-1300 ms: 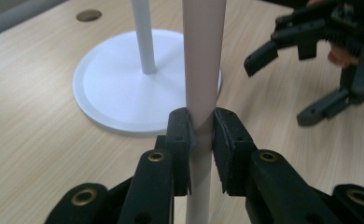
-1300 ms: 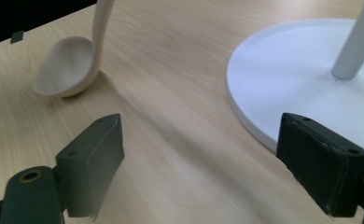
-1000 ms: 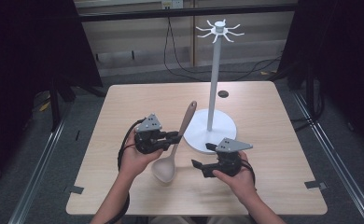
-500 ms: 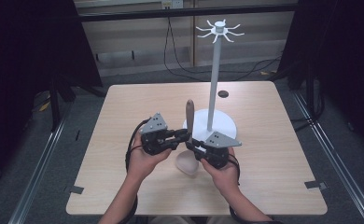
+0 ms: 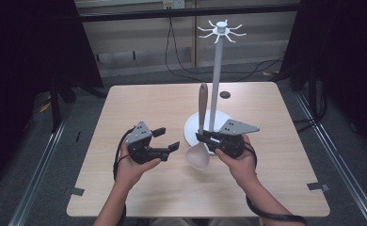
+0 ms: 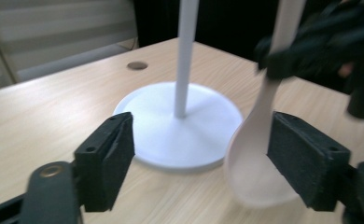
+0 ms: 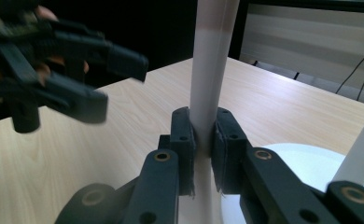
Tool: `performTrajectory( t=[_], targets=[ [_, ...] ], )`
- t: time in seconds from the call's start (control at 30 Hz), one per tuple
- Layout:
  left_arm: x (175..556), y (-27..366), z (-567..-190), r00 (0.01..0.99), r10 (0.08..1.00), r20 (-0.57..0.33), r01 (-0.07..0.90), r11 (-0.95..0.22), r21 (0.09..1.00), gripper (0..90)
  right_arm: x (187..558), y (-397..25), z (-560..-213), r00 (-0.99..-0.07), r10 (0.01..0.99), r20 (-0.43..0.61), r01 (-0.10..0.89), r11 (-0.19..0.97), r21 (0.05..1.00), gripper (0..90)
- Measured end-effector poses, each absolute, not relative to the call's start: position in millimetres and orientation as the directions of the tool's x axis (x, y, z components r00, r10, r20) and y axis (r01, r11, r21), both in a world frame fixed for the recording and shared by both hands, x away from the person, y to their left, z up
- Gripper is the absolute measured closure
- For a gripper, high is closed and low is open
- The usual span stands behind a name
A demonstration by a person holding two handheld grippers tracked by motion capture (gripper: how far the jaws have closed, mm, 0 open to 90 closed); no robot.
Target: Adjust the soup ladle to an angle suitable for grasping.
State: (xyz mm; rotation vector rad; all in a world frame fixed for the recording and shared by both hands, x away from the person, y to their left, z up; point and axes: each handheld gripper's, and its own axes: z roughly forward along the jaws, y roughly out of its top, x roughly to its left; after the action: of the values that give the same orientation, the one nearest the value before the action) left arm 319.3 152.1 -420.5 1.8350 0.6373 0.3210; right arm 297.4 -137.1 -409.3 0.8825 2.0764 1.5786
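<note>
A pale spoon (image 5: 202,110) with a brown handle tip stands upright, bowl down, just in front of the white hook stand (image 5: 214,80). My right gripper (image 5: 203,138) is shut on the spoon's handle (image 7: 207,93), just above the bowl. In the right gripper view, the pads (image 7: 183,140) press the handle from both sides. My left gripper (image 5: 166,140) is open, a little left of the spoon and apart from it. In the left gripper view, the spoon bowl (image 6: 252,163) hangs close to the right-hand pad (image 6: 306,161), with the right gripper (image 6: 320,42) above.
The stand's round white base (image 5: 191,128) sits mid-table, its hooks (image 5: 221,29) high above. A small dark hole (image 5: 225,94) marks the tabletop behind it. The light wooden table (image 5: 139,103) has dark floor and rails on both sides.
The left gripper let go of the spoon, opened and drew back left. The right gripper closed on the handle, and the spoon went from slanted to upright.
</note>
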Motion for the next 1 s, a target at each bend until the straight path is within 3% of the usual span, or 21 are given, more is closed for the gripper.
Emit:
performTrajectory(
  t=[0.13,0.33,1.0],
  targets=[
    [321.6,157.8,-436.6,0.799,0.597,-0.068,0.286,-0.279,0.917,14.7,301.9,-139.8,-396.2,-0.755,0.654,0.045,0.223,0.192,0.956,80.8],
    [322.0,160.1,-446.6,0.787,0.613,-0.074,0.312,-0.292,0.904,10.8,305.3,-142.1,-381.2,-0.766,0.641,0.044,0.211,0.187,0.959,80.8],
    [318.6,159.3,-462.7,0.786,0.612,-0.09,0.358,-0.331,0.873,8.1,329.2,-155.0,-341.8,-0.772,0.636,0.018,0.173,0.182,0.968,80.7]
  ],
)
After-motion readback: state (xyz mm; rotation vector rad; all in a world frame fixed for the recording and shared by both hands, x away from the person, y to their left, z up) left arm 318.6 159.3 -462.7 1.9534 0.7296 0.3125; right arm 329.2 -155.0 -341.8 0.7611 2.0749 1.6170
